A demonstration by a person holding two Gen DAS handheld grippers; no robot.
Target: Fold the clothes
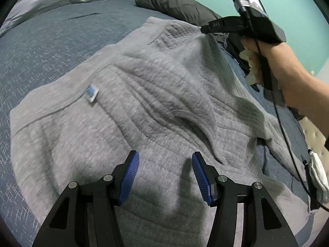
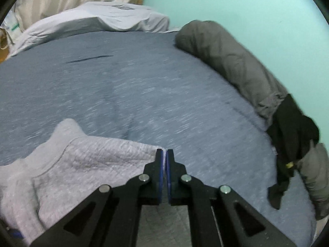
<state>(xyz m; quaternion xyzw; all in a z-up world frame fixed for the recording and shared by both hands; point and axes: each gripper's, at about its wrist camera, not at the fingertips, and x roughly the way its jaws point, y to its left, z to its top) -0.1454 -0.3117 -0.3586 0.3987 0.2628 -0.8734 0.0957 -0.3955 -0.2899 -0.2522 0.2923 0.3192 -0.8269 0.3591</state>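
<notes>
Between right gripper (image 2: 165,154) jaws, pressed together: corner of grey quilted sweatshirt (image 1: 144,103), pinched and lifted. Left gripper (image 1: 165,160) jaws spread, hovering over sweatshirt hem. Sweatshirt spread on blue bed (image 2: 144,82); small blue-white label (image 1: 92,92) unreadable. Right gripper housing printed "DAS".

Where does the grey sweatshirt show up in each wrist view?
Left wrist: the grey sweatshirt fills the centre, spread on the blue bedspread.
Right wrist: only its pinched corner shows, lower left, in the right hand-held gripper.
Shared landmark: the dark grey rolled bedding against the green wall.
</notes>
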